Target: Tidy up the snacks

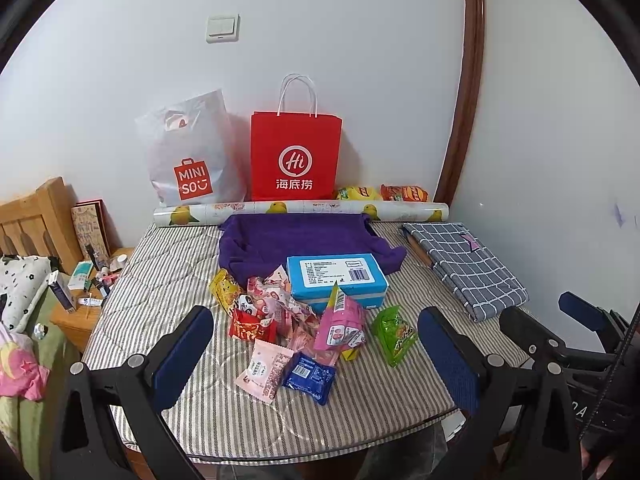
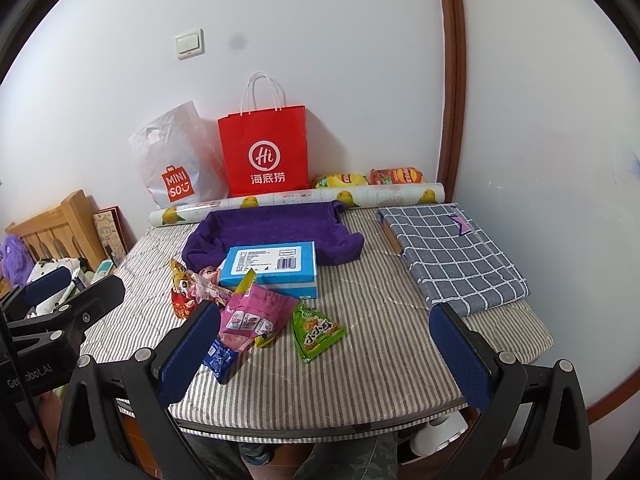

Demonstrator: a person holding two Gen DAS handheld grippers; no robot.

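Note:
A heap of small snack packets (image 1: 280,320) lies on the striped table cover (image 1: 168,280), in front of a blue box (image 1: 338,280). A pink pouch (image 2: 250,314) leans on the blue box (image 2: 272,266). A green packet (image 1: 394,334) lies apart at the right, a blue packet (image 1: 310,376) and a pale pink one (image 1: 264,370) nearest me. My left gripper (image 1: 316,360) hovers open above the near table edge, the heap between its fingers in the picture. My right gripper (image 2: 324,356) is open too, right of the green packet (image 2: 314,332), holding nothing.
A red paper bag (image 1: 296,156) and a white Miniso bag (image 1: 192,156) stand against the wall. Chip bags (image 1: 382,193), a wrapped roll (image 1: 300,210), a purple cloth (image 1: 296,240) and a folded checked cloth (image 1: 468,264) lie behind. A cluttered wooden nightstand (image 1: 80,320) stands at the left.

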